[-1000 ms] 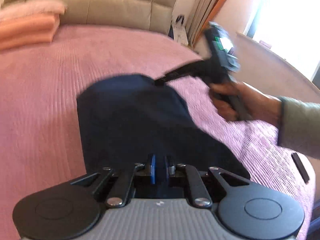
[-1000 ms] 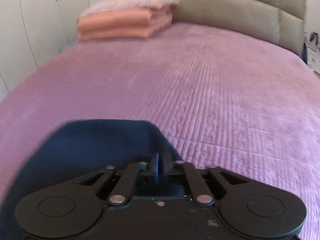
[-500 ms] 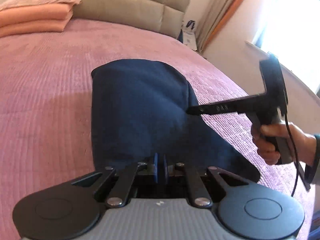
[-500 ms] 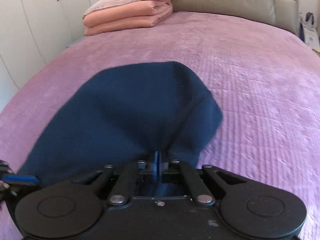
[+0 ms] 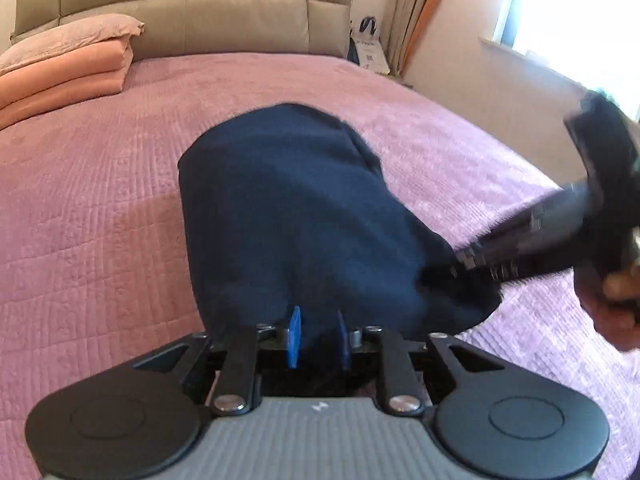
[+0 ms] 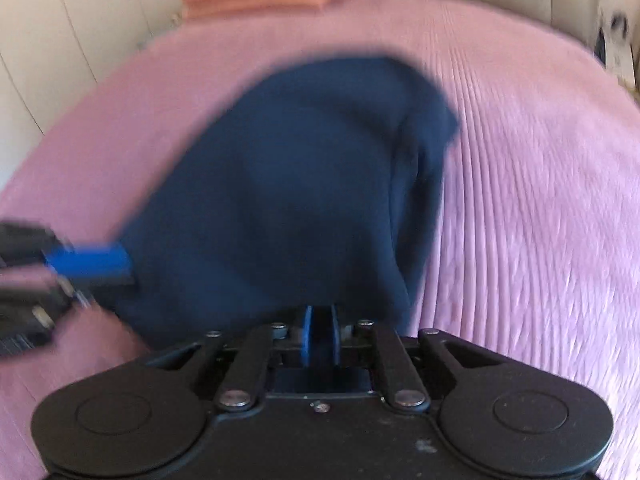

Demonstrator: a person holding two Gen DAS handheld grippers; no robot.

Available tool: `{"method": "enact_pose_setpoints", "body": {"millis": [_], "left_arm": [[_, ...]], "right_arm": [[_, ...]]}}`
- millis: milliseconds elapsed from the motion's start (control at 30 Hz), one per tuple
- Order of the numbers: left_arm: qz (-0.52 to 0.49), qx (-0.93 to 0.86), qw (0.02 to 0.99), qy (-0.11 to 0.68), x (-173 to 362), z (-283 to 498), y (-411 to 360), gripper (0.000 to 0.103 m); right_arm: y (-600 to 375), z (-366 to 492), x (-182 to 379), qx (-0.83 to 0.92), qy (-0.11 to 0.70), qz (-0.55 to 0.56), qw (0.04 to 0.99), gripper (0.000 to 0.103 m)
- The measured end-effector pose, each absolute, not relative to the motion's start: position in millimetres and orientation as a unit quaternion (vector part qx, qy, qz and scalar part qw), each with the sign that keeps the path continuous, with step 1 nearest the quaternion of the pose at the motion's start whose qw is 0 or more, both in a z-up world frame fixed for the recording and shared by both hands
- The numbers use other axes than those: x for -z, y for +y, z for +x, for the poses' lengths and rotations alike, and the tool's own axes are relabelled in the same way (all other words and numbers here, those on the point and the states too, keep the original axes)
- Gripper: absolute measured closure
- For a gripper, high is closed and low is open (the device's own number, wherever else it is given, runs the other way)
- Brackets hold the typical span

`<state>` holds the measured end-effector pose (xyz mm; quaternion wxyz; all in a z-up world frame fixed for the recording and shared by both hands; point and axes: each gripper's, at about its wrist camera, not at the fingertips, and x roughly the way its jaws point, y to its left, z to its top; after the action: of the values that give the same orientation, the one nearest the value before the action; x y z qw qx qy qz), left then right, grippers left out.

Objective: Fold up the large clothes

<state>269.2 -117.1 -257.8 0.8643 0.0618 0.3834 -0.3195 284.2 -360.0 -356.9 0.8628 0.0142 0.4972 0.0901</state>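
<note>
A dark navy garment (image 5: 296, 216) lies folded on the pink bedspread (image 5: 88, 208), stretching away from both grippers. My left gripper (image 5: 318, 336) sits at its near edge with its blue pads a little apart and cloth between them. My right gripper (image 6: 319, 334) is at the garment's (image 6: 304, 184) near right corner, pads slightly parted around the cloth. The right gripper also shows blurred in the left wrist view (image 5: 472, 260), at the garment's right edge. The left gripper shows in the right wrist view (image 6: 120, 264), at the garment's left edge.
Folded peach blankets and a pink pillow (image 5: 60, 64) are stacked at the head of the bed by the beige headboard (image 5: 200, 20). A bright window (image 5: 568, 20) and curtains (image 5: 420, 12) are on the right. White wardrobes (image 6: 60, 40) stand on the left.
Both grippers have pulled back toward the garment's near edge. Both pairs of pads, pinched tight on the cloth before, now stand a little apart. The right gripper is moving fast and blurred.
</note>
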Motion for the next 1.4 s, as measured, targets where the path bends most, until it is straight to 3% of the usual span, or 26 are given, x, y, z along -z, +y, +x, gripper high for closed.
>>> {"method": "enact_pose_setpoints", "body": {"millis": [133, 167, 200, 233, 267, 333, 367, 433, 567, 600, 967, 1067, 1133, 1400], "left_arm": [[0.057, 0.328, 0.86, 0.387, 257, 270, -111, 0.081], [0.061, 0.33, 0.859, 0.386, 255, 270, -110, 0.082], [0.061, 0.331, 0.858, 0.388, 253, 270, -108, 0.081], [0.055, 0.332, 0.856, 0.393, 250, 271, -105, 0.081], [0.048, 0.331, 0.854, 0.399, 246, 273, -103, 0.081], [0.05, 0.322, 0.856, 0.402, 235, 279, -100, 0.08], [0.056, 0.316, 0.859, 0.399, 229, 281, -100, 0.078], [0.077, 0.295, 0.864, 0.4, 219, 292, -102, 0.067], [0.075, 0.273, 0.876, 0.391, 206, 319, -106, 0.01], [0.065, 0.274, 0.875, 0.394, 205, 328, -106, 0.004], [-0.025, 0.298, 0.801, 0.519, 258, 401, -110, 0.002], [-0.06, 0.313, 0.781, 0.537, 278, 412, -108, 0.002], [-0.086, 0.321, 0.772, 0.542, 288, 417, -105, 0.0], [-0.153, 0.36, 0.732, 0.557, 320, 435, -99, 0.0]], "right_arm": [[-388, 267, 370, -0.071, 0.514, 0.061, 0.853, 0.103], [-390, 267, 365, -0.069, 0.518, 0.059, 0.851, 0.099], [-391, 272, 358, -0.068, 0.52, 0.053, 0.85, 0.078], [-391, 276, 349, -0.065, 0.512, 0.048, 0.855, 0.066], [-395, 277, 341, -0.066, 0.499, 0.05, 0.863, 0.063], [-406, 279, 322, -0.066, 0.478, 0.067, 0.873, 0.024], [-410, 284, 316, -0.064, 0.468, 0.072, 0.879, 0.021], [-417, 303, 312, -0.065, 0.457, 0.073, 0.884, 0.023], [-417, 335, 319, -0.073, 0.455, 0.092, 0.883, 0.023], [-416, 342, 323, -0.078, 0.456, 0.101, 0.881, 0.023], [-421, 362, 362, -0.084, 0.465, 0.162, 0.866, 0.022], [-428, 363, 375, -0.091, 0.467, 0.186, 0.86, 0.017], [-435, 362, 382, -0.092, 0.461, 0.203, 0.859, 0.0], [-455, 377, 416, -0.161, 0.475, 0.252, 0.827, 0.0]]}}
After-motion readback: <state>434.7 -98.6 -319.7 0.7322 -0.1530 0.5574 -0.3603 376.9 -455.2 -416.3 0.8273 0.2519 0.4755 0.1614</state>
